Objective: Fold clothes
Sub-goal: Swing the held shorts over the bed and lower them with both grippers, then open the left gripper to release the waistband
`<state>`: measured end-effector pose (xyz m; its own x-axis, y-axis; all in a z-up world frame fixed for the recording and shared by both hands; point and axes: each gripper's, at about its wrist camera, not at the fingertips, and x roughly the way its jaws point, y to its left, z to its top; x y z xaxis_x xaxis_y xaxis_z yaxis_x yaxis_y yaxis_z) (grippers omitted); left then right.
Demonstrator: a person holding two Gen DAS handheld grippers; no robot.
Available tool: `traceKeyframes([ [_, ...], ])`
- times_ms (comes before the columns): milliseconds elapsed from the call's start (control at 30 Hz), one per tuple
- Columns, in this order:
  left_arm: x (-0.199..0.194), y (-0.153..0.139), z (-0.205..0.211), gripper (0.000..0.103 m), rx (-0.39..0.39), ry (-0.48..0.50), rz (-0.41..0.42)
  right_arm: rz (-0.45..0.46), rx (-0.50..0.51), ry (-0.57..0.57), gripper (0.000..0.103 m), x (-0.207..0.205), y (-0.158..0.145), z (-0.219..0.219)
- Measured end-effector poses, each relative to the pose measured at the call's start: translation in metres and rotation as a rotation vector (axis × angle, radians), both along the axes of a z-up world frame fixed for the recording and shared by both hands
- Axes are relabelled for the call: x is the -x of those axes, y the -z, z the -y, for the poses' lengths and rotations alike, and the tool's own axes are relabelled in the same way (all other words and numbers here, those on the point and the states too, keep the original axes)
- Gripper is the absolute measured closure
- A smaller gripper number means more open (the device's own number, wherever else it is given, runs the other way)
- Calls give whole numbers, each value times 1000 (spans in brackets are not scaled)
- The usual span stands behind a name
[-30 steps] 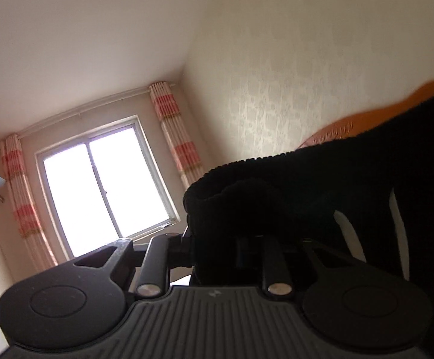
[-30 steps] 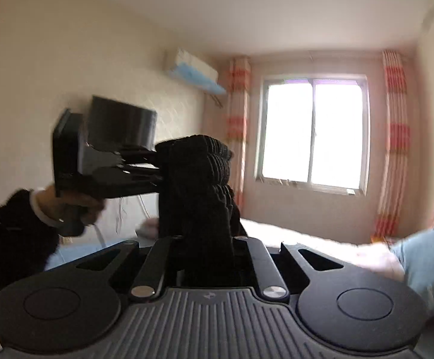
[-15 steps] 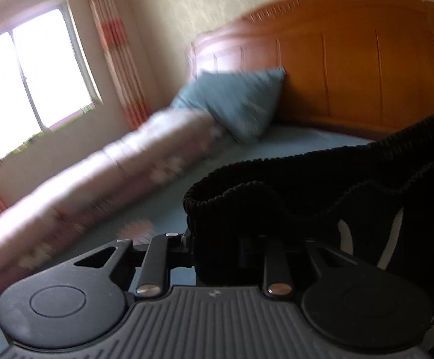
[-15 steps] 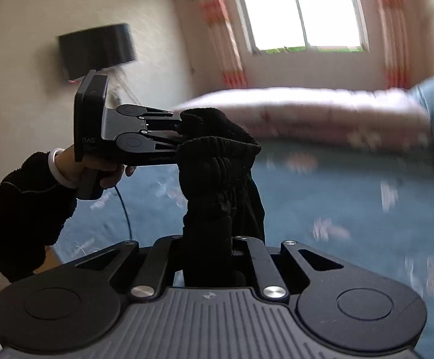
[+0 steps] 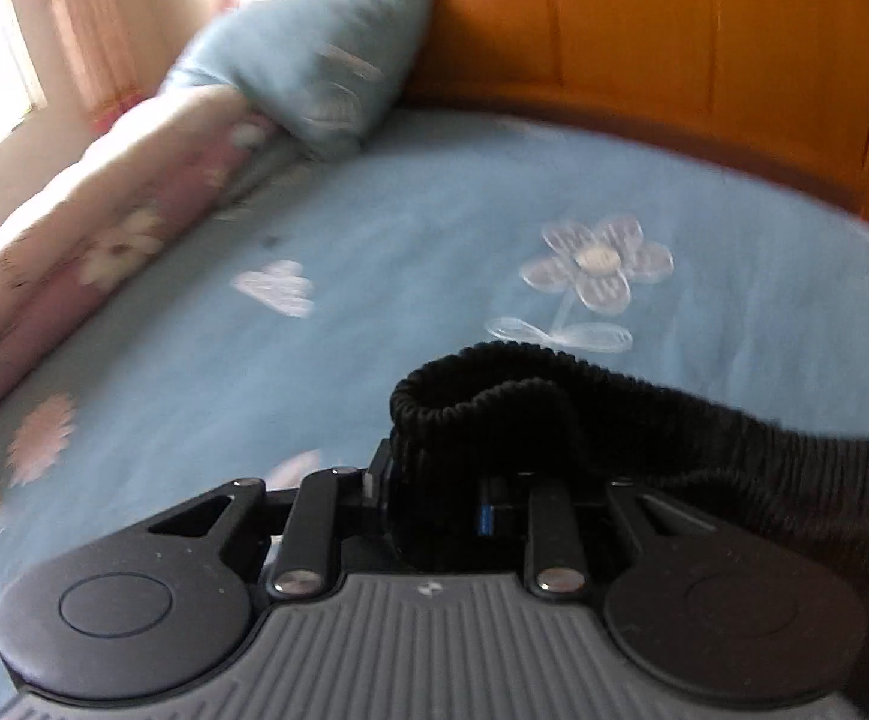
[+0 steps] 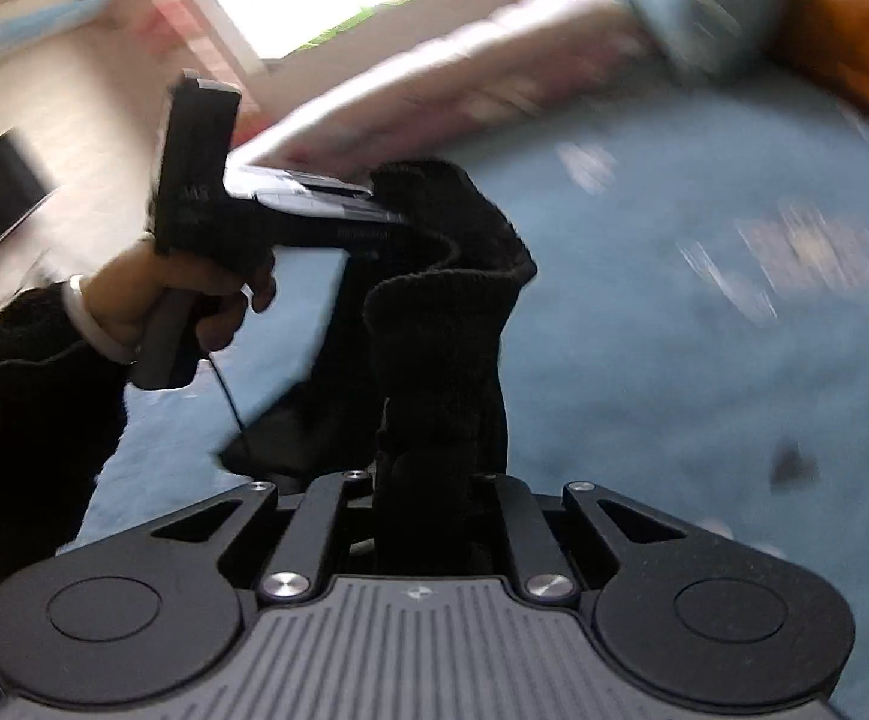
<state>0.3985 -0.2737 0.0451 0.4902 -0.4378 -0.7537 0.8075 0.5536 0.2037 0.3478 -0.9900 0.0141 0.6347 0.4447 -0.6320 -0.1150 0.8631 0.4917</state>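
We are holding a black garment (image 5: 644, 420) over the bed (image 5: 374, 252).
Our left gripper (image 5: 440, 480) and right gripper (image 6: 428, 468) are both clenching its ribbed edge; the pillow (image 5: 314, 60) is lying at 11 o'clock.

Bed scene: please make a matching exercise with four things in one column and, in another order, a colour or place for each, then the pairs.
Things:
1. pillow
2. headboard
3. garment
4. quilt

Descriptions:
A. black, gripped by both claws
B. orange wood
C. pink with flowers, rolled along the bed's window side
D. blue, leaning on the headboard

Pairs: 1-D, 2-B, 3-A, 4-C
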Motion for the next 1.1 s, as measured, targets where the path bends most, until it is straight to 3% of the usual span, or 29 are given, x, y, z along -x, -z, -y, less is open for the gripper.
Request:
traceKeyframes([
  [133,3,43,60,78,-29,24,-42,-120,-36,110,91,5,53,27],
  [267,7,48,109,79,-30,54,-25,-210,-107,221,91,-3,88,50],
  [467,2,41,161,78,-27,80,87,-107,-152,342,91,-7,88,93],
  [600,-4,82,174,75,-79,87,35,-153,-165,396,91,-14,111,112],
  [700,-12,94,156,69,-48,48,-69,-204,-157,446,87,-20,133,127],
  [733,-14,91,146,68,-17,42,-100,-222,-159,451,81,-18,138,132],
  [800,-18,74,120,58,67,66,-169,-240,-176,456,79,-13,144,140],
  [900,-21,42,68,38,161,74,-151,-238,-199,437,78,-4,138,142],
  [1000,-27,25,14,37,184,13,-98,-240,-214,411,77,-16,149,143],
  [1100,-42,35,-39,37,162,-120,-94,-244,-265,415,77,-18,158,145],
])
